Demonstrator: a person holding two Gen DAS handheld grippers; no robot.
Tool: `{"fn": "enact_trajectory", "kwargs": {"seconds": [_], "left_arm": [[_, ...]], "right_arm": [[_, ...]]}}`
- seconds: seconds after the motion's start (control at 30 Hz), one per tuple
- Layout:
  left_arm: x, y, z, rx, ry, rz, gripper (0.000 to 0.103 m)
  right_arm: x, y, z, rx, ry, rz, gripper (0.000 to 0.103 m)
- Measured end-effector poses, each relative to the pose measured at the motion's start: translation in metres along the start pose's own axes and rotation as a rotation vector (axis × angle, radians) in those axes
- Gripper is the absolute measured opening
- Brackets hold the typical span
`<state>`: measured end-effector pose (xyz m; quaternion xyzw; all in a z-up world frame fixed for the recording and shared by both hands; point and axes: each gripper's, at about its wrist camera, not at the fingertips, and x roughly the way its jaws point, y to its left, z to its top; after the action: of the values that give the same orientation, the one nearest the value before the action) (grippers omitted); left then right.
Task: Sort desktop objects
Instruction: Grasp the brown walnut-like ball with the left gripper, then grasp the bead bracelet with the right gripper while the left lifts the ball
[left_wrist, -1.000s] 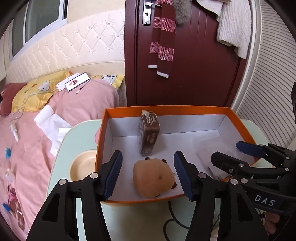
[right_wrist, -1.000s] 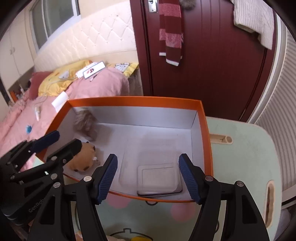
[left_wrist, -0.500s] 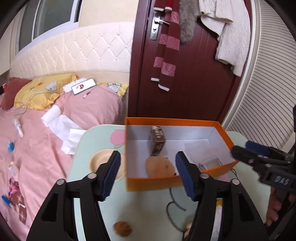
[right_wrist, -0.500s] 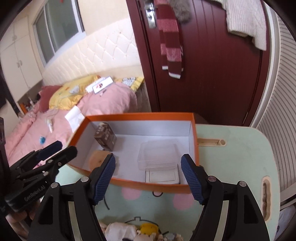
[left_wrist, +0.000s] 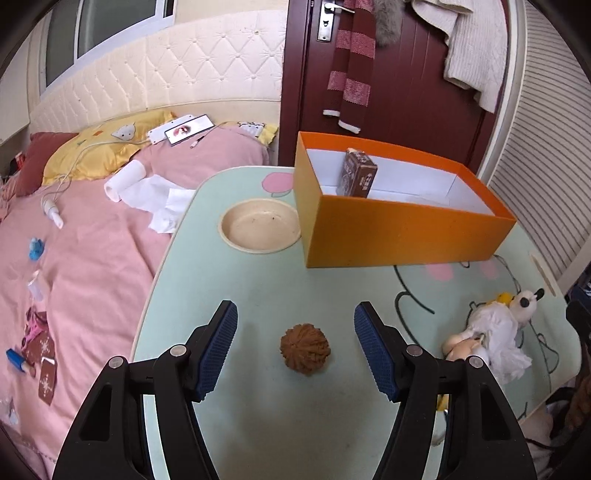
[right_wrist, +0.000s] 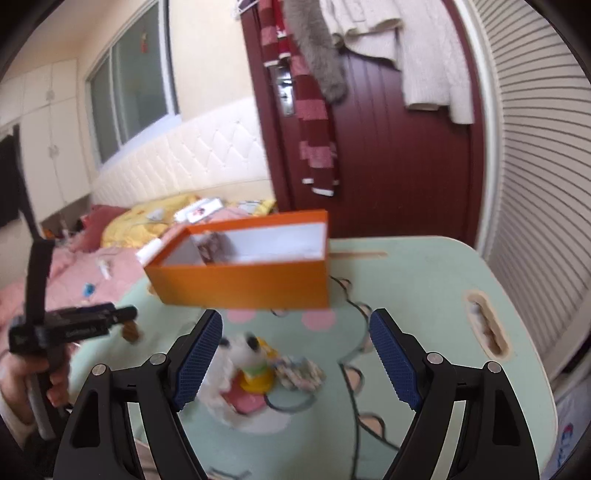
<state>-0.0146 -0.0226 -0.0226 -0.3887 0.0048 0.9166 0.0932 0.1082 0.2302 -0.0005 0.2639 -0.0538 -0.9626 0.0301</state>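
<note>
pale green table (left_wrist: 258, 280), one orange box (left_wrist: 402, 236), one walnut (left_wrist: 305, 348), one bowl (left_wrist: 259, 229)

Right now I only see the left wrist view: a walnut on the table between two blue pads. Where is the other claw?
Observer: The right claw is open and grips nothing; a plush toy shows between its fingers.
Operator: Anything next to that toy?
Observer: A small patterned cloth lies right beside it, too blurred to identify.
Operator: What carries my claw?
Observer: A hand grips the handle under the left claw.
</note>
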Motion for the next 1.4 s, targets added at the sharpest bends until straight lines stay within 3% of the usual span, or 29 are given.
{"fn": "enact_trajectory", "kwargs": {"seconds": [0.17, 0.27, 0.3, 0.33, 0.37, 0.43, 0.53, 0.67, 0.93, 1.07, 1.2, 1.33, 1.4], "left_arm": [[0.002, -0.002, -0.006, 0.023, -0.012, 0.027, 0.067], [0.003, -0.001, -0.008, 0.009, -0.009, -0.005, 0.066], [0.005, -0.002, -0.009, 0.009, 0.000, -0.011, 0.062], [0.008, -0.003, -0.010, 0.017, 0.016, -0.006, 0.036], [0.009, -0.005, -0.011, 0.035, 0.022, 0.011, 0.030], [0.008, -0.012, -0.014, 0.087, 0.013, 0.063, 0.030], [-0.004, -0.012, -0.014, 0.043, -0.011, -0.022, 0.030], [-0.014, -0.024, -0.014, 0.097, -0.067, -0.005, 0.030], [-0.010, -0.024, -0.014, 0.099, -0.046, -0.014, 0.030], [-0.010, -0.021, -0.014, 0.078, -0.039, -0.033, 0.030], [-0.012, -0.020, -0.013, 0.072, -0.046, -0.042, 0.030], [-0.010, -0.020, -0.013, 0.071, -0.030, -0.053, 0.030], [-0.008, -0.020, -0.014, 0.072, -0.022, -0.055, 0.030]], "right_arm": [[0.003, 0.012, -0.005, -0.062, 0.044, -0.010, 0.084], [0.005, 0.010, -0.006, -0.048, 0.057, -0.016, 0.090], [0.006, 0.009, -0.006, -0.038, 0.067, -0.014, 0.090], [0.005, 0.008, -0.007, -0.035, 0.071, -0.013, 0.090], [0.005, 0.008, -0.008, -0.033, 0.073, -0.013, 0.091], [0.005, 0.006, -0.009, -0.026, 0.084, -0.011, 0.091], [0.008, 0.002, -0.011, -0.003, 0.109, -0.017, 0.091], [0.005, -0.007, -0.009, 0.021, 0.088, -0.052, 0.091], [0.016, -0.014, -0.011, 0.048, 0.145, -0.032, 0.090], [0.033, -0.012, -0.011, 0.016, 0.201, -0.036, 0.076], [0.050, -0.007, -0.012, -0.020, 0.270, -0.019, 0.074], [0.059, 0.005, -0.010, -0.094, 0.278, -0.044, 0.074], [0.064, 0.008, -0.007, -0.125, 0.270, -0.062, 0.067]]}}
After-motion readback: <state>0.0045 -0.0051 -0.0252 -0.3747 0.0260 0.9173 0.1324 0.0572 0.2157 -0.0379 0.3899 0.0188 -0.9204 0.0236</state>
